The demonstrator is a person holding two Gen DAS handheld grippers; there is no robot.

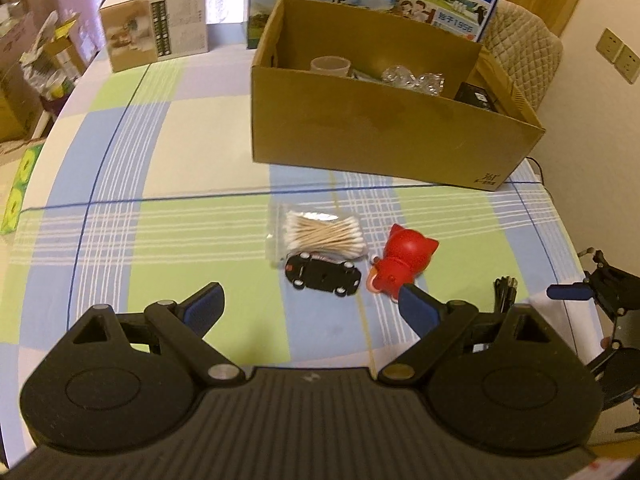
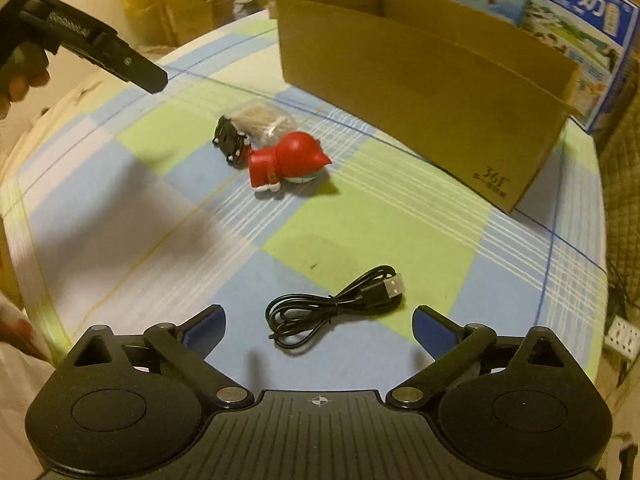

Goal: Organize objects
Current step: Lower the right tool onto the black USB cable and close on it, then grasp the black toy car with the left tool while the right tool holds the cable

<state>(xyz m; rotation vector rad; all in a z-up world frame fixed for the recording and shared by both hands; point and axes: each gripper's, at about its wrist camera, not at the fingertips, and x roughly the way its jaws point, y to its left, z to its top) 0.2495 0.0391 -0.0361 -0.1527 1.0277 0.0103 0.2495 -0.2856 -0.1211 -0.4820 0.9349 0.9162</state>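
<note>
While both grippers hover with fingers spread wide and empty, four loose items lie on the checked green-and-blue tablecloth (image 1: 168, 160): one clear bag of wooden cotton swabs (image 1: 320, 234), one black toy car (image 1: 322, 276), one red plastic cat figurine (image 1: 400, 266) and one coiled black USB cable (image 2: 332, 308). One open brown cardboard box (image 1: 360, 128) stands behind them. Ahead of the left gripper (image 1: 310, 312) sits the car, touching the bag. Just ahead of the right gripper (image 2: 318, 326) lies the cable.
</note>
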